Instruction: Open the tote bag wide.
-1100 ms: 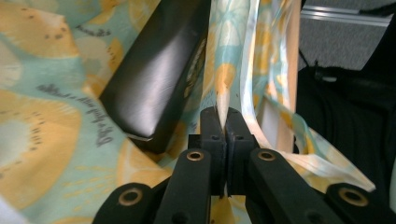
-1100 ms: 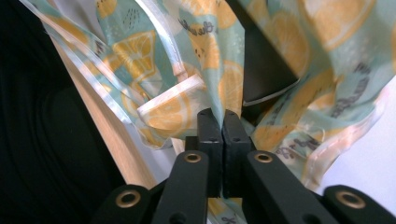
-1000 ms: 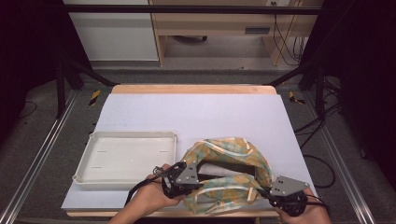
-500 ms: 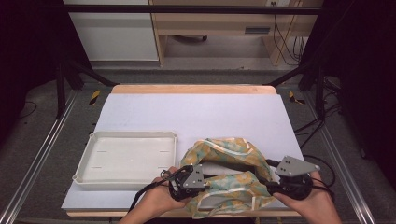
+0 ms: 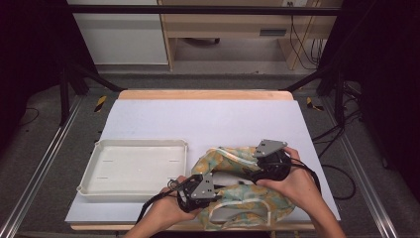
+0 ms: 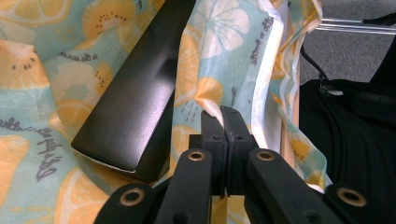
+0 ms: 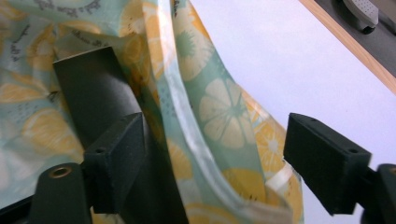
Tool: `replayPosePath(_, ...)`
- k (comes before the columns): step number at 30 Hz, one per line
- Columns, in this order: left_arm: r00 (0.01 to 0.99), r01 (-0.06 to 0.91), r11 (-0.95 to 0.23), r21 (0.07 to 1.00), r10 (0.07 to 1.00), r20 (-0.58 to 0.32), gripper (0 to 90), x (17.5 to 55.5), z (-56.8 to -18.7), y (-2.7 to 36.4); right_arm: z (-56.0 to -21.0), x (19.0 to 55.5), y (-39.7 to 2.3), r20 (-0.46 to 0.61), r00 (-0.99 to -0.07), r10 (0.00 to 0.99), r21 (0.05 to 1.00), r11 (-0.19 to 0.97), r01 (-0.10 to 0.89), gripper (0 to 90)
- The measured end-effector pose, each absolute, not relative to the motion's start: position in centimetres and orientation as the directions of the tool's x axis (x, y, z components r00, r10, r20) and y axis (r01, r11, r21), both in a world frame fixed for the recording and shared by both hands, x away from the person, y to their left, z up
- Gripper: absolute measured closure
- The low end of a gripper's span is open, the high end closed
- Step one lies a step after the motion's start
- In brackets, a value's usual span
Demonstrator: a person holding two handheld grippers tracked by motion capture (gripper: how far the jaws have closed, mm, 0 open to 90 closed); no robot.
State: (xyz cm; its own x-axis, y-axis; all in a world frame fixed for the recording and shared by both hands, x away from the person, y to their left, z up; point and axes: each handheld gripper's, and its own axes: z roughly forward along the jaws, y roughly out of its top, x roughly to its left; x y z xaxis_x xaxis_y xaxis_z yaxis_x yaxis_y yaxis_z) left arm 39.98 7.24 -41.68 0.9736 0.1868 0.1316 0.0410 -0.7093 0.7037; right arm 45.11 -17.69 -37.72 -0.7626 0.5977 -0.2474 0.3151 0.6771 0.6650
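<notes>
- The fruit-print bag (image 5: 237, 198), teal with orange and lemon slices and a white-trimmed opening, is laid at the near right part of the bench (image 5: 208, 119), just right of the white tray (image 5: 133, 168).
- A dark flat object (image 6: 135, 102) is seen inside the bag, partly covered by the fabric.
- A fold of the bag's white-trimmed edge (image 6: 219, 112) is pinched between the jaws of the left gripper (image 5: 195, 191); the jaws are clenched on it with no gap visible.
- The left gripper is held at the bag's near left edge, close to the tray's near right corner.
- The jaws of the right gripper (image 7: 215, 158) have just been opening and are now released, set wide apart.
- The bag's rim is located between these jaws without being pressed by either pad; the dark object stands beside one jaw.
- The right gripper is positioned at the bag's far right side, well apart from the left gripper.
</notes>
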Motion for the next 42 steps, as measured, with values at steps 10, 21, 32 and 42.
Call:
replayPosePath(10, 0.971, 0.053, -0.699, 0.713, 0.204, 0.128, 89.5, 40.1, -41.4, 7.5, -37.8, 45.4, -17.9, -0.222, -0.772, 0.596, 0.629, 0.692, 0.354, 13.9)
replayPosePath(21, 0.973, 0.038, -0.702, 0.711, 0.187, 0.133, 89.5, 40.1, -41.3, 6.8, -39.1, 45.9, -20.0, -0.21, -0.732, 0.648, 0.607, 0.673, 0.422, 28.0)
replayPosePath(32, 0.982, 0.025, -0.737, 0.675, 0.146, 0.123, 90.0, 39.3, -41.9, 5.9, -39.5, 47.6, -21.3, -0.126, -0.723, 0.679, 0.614, 0.626, 0.481, 87.9)
replayPosePath(42, 0.982, 0.027, -0.768, 0.64, 0.14, 0.127, 90.0, 38.8, -42.8, 6.0, -40.9, 50.3, -22.2, -0.13, -0.68, 0.722, 0.603, 0.602, 0.524, 88.8)
